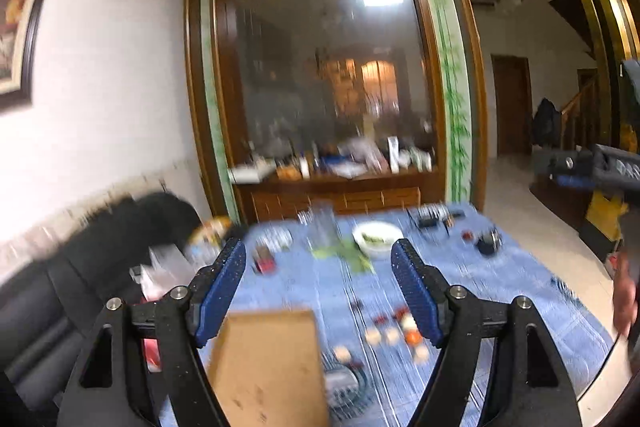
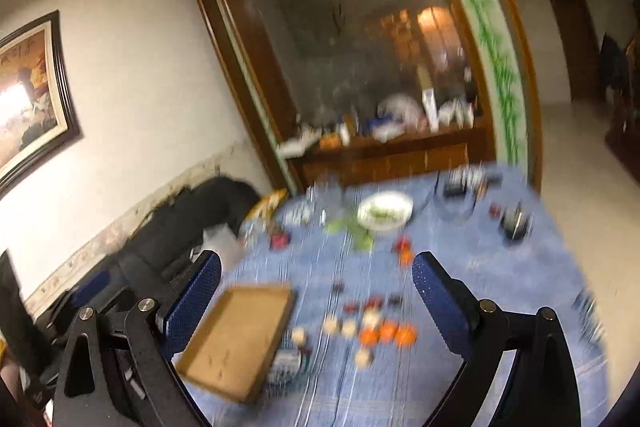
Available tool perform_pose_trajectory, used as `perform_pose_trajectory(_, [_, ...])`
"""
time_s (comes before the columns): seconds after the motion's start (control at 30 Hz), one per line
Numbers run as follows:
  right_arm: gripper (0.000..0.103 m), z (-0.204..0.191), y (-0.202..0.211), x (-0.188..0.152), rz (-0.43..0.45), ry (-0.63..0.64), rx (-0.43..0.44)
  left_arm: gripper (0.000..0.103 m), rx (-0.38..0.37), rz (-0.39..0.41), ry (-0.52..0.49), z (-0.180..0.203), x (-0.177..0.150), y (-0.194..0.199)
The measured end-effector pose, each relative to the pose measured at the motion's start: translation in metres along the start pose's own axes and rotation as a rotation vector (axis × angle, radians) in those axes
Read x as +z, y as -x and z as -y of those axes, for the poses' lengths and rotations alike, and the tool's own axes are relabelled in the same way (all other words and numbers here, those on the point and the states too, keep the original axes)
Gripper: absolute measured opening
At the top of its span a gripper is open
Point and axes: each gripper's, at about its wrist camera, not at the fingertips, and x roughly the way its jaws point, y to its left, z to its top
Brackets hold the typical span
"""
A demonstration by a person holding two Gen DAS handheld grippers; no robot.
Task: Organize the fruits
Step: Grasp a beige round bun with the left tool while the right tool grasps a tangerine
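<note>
Blurred view over a blue-clothed table (image 2: 500, 287), shallow cardboard tray (image 2: 236, 339) on it, small orange, pale and red fruits (image 2: 386, 331) scattered just right of the tray, white plate (image 2: 385, 211) beyond them, left gripper (image 1: 318, 291) wide apart and empty, right gripper (image 2: 316, 303) likewise, both above the table.

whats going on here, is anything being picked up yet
Not yet. Both views are blurred. The left hand-held gripper and the right hand-held gripper are open and empty above a table with a blue cloth. On it sit a shallow cardboard tray with nothing visible in it and, beside it, loose small fruits: orange, pale and dark red ones. A white plate sits farther back.
</note>
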Motion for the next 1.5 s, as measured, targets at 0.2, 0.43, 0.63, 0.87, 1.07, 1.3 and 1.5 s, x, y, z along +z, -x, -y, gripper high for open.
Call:
perform_pose_trajectory(0.2, [0.1,-0.009,0.001,0.069,0.047,0.13,-0.166,0.086,0.064,0.051,-0.037,-0.004,0.037,-0.011])
perform_pose_trajectory(0.43, [0.101,0.024,-0.055,-0.013,-0.058,0.149,-0.182,0.087,-0.077,-0.141,0.021,0.006,-0.03,-0.083])
perform_pose_trajectory(0.63, [0.094,0.076,-0.133,-0.118,-0.264,0.133,-0.188,0.086,-0.161,-0.326,0.147,0.02,-0.115,-0.15])
perform_pose_trajectory(0.87, [0.051,0.118,-0.201,-0.189,-0.487,0.037,-0.109,0.033,-0.296,-0.524,0.156,0.056,-0.186,-0.202])
perform_pose_trajectory(1.07, [0.051,0.116,-0.23,-0.209,-0.531,0.099,-0.071,0.033,-0.348,-0.567,0.114,0.082,-0.21,-0.223])
perform_pose_trajectory(1.3, [0.051,0.116,-0.253,-0.222,-0.566,0.116,-0.064,0.033,-0.417,-0.598,0.099,0.099,-0.221,-0.24])
perform_pose_trajectory(1.5, [0.051,0.124,-0.263,-0.225,-0.57,0.074,-0.029,0.033,-0.477,-0.627,0.085,0.118,-0.229,-0.254])
